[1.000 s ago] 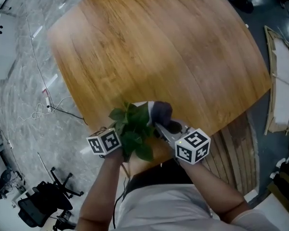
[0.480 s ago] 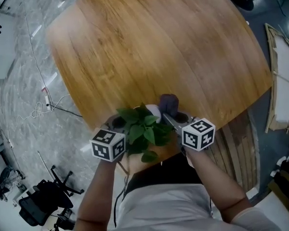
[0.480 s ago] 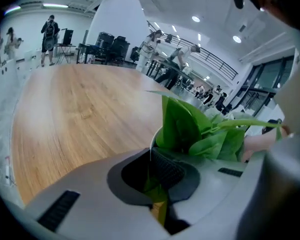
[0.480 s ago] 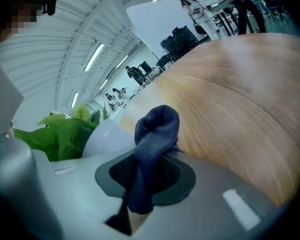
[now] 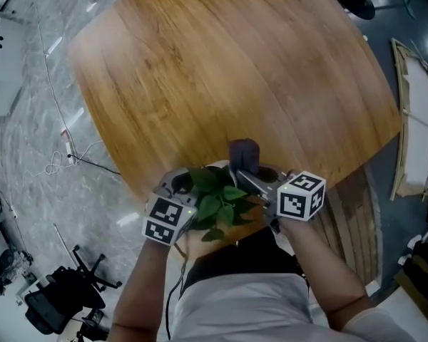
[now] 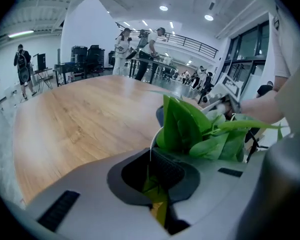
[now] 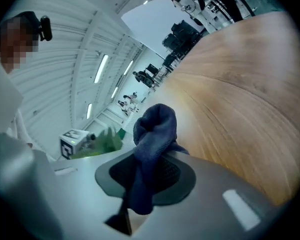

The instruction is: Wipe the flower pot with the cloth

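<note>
Showing a potted plant held over the near edge of a wooden table (image 5: 221,70), with both grippers meeting above that edge.

Flower pot (image 5: 212,167): only a thin white rim shows, in the head view as a pale arc at the side of the foliage facing the table's centre, and in the left gripper view as a fine white curve (image 6: 152,136). Broad, glossy green leaves (image 5: 217,201) hide the pot's body, so its tilt and axis cannot be read. In the left gripper view the leaves (image 6: 190,129) rise and fan out beyond the jaws over the table's surface (image 6: 80,119).

Left gripper (image 5: 189,184): jaws pressed together on the pot's rim, with a yellow-green leaf caught between the dark pads (image 6: 165,169).

Cloth (image 5: 244,154): dark blue, soft and bunched into a rounded knot. Its long axis runs along the right gripper's jaws; the knotted end (image 7: 155,126) points away from the person, toward the table's centre, and a narrow tail hangs back between the pads.

Right gripper (image 5: 241,177): jaws clamped on the cloth's lower part, seen plainly in its own view (image 7: 147,179). The cloth lies just beside the pot's rim, on the side nearer the table's centre; contact cannot be made out.
</note>
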### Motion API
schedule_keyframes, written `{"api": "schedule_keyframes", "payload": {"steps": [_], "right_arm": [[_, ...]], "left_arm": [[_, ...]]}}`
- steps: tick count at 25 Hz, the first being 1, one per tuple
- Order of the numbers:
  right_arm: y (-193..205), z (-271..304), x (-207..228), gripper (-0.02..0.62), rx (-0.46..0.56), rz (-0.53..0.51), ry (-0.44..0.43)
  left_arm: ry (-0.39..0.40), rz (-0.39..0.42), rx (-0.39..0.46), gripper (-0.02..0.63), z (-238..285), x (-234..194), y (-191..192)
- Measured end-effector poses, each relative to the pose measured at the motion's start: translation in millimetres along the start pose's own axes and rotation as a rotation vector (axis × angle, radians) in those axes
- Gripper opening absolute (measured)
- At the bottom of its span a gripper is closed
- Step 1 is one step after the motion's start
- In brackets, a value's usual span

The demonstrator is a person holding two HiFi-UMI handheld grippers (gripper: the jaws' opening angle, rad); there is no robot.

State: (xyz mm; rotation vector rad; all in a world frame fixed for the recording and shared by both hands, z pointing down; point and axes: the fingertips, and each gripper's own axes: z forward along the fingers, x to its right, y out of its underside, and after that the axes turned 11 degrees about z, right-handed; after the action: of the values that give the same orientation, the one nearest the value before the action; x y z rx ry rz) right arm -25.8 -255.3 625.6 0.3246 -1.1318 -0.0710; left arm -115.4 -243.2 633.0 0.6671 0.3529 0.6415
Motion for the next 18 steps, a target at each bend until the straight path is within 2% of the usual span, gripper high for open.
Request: {"api": "schedule_keyframes", "payload": {"steps": [3, 5, 7, 10, 13, 15, 18], "right_arm": [[10.5, 12.2, 47.4, 0.061, -0.059, 0.012, 0.102], [12.7, 17.0, 57.8, 0.061, -0.081, -0.005, 0.131], [12.1, 15.6, 51.2, 0.061, -0.088, 0.002, 0.112], [0.4, -0.6, 5.4, 0.061, -0.068, 0.048, -0.008], [-13.7, -10.0, -31.4, 0.063, -0.057, 0.023, -0.08], [-16.0, -4.4, -22.8, 0.063, -0.062, 0.029, -0.084], [-10.2, 14.7, 20.2, 0.061, -0.095, 0.054, -0.026]], "left_arm": [[-0.004, 0.026, 0.025, 0.015, 3.6, 2.1, -6.2], [-0.01, 0.032, 0.032, 0.015, 6.3, 2.3, -6.2], [-0.013, 0.024, 0.031, 0.015, 6.9, 1.5, -3.4], [-0.008, 0.015, 0.015, 0.015, 5.9, 1.0, -1.4], [-0.004, 0.051, 0.006, 0.015, 4.4, 5.0, -5.4], [-0.007, 0.089, 0.012, 0.015, 4.6, 7.7, -8.7], [-0.009, 0.129, 0.024, 0.015, 8.7, 12.6, -14.3]]}}
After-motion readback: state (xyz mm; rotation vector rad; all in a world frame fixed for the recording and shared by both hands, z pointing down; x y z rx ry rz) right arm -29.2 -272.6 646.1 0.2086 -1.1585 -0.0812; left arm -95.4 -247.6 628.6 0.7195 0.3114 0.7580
